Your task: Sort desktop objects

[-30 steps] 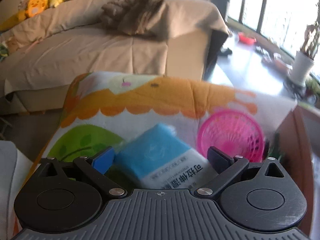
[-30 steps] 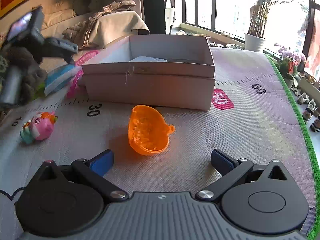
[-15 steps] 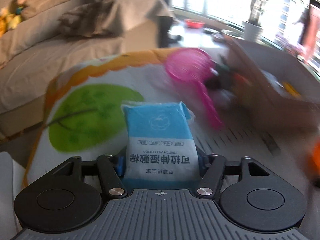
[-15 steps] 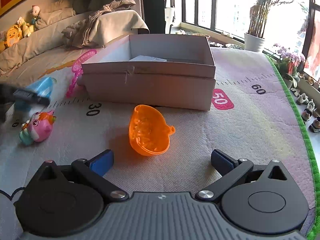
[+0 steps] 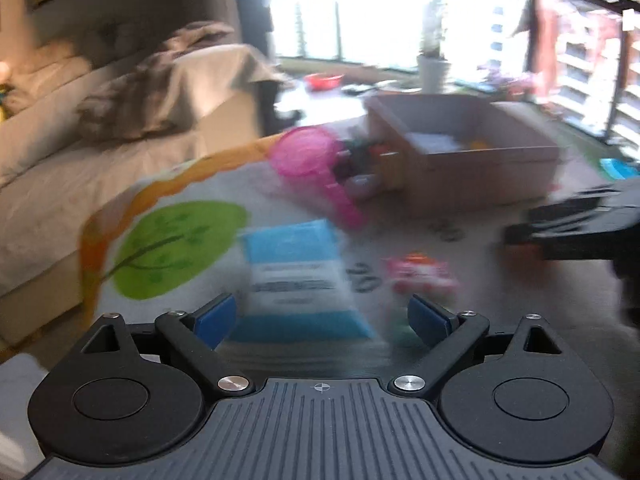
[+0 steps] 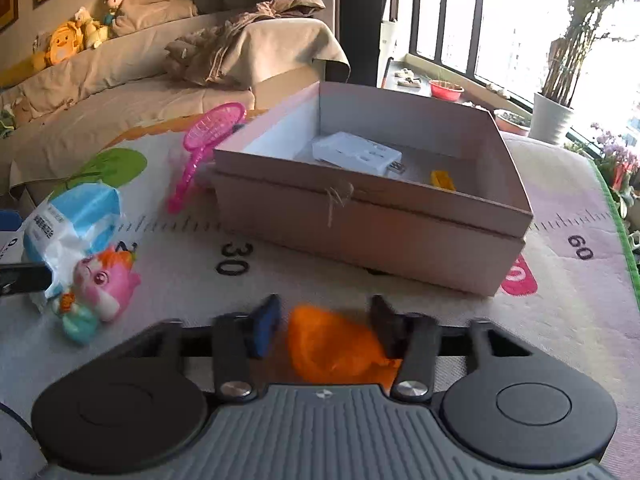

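Closing my right gripper around the orange plastic shell — the shell sits between the blue pad and the dark one, low on the mat just in front of the cardboard box. The picture there is smeared, so I cannot tell whether the pads already press on it.

My left gripper is opening, its blue pads standing wide to either side of the blue-and-white wipes packet, with clear gaps on both sides; the packet lies on the play mat next to the green tree print. In the right wrist view that packet rests at the left edge, touching the pink cartoon toy just beside it.

A pink toy net lies against the box's left end. Inside the box I see a white power strip and a small yellow piece — both on its floor, apart from each other.
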Demonstrator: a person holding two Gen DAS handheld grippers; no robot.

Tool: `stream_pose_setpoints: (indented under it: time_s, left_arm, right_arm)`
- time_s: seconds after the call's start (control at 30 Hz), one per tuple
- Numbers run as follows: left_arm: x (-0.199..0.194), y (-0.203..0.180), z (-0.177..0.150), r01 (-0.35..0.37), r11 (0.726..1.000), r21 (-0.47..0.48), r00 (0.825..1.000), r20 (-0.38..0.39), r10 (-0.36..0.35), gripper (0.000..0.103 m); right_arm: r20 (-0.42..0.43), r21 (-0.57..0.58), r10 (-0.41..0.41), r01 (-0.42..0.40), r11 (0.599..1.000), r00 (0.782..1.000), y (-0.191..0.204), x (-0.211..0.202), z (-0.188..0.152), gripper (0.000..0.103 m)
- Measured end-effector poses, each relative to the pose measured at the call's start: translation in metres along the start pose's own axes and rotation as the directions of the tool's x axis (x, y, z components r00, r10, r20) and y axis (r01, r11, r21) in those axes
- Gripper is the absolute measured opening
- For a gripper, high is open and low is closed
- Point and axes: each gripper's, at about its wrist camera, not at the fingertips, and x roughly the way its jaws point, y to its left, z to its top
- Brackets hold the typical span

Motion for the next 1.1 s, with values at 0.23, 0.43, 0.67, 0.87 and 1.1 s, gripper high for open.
stream_pose_setpoints:
  time_s: [0.23, 0.43, 0.67, 0.87, 1.1]
  left_arm:
    - [0.016, -0.034, -0.002, 0.148, 0.987, 0.055, 0.989, -0.037, -0.147, 0.097]
    - [0.037, -0.057, 0.003, 0.230, 0.971, 0.063, 0.971, -0.081, -0.224, 0.097]
    - [0.054, -0.056, -0.002, 0.107, 0.991, 0.086, 0.989, -0.111, -0.097, 0.098]
    - [0.049, -0.041, 0.003, 0.096, 0.994, 0.053, 0.991, -0.101, -0.090, 0.097]
    - [0.060, -0.048, 0.009, 0.065, 0.998, -0.020, 0.988, -0.138, -0.067, 0.078]
  right_arm:
    - [-0.014, -0.009, 0.011, -0.011, 1.000, 1.000, -0.001, -0.020, -0.013, 0.029]
    - [0.011, -0.009, -0.003, 0.003, 1.000, 1.000, -0.008, -0.048, -0.029, 0.042]
    - [0.013, 0.009, -0.053, 0.053, 0.999, 0.999, -0.021, -0.057, -0.043, 0.074]
    - [0.011, 0.024, -0.014, 0.014, 1.000, 1.000, -0.017, -0.056, -0.047, 0.074]
    - [-0.014, 0.089, 0.000, 0.001, 0.996, 1.000, -0.025, -0.047, -0.046, 0.068]
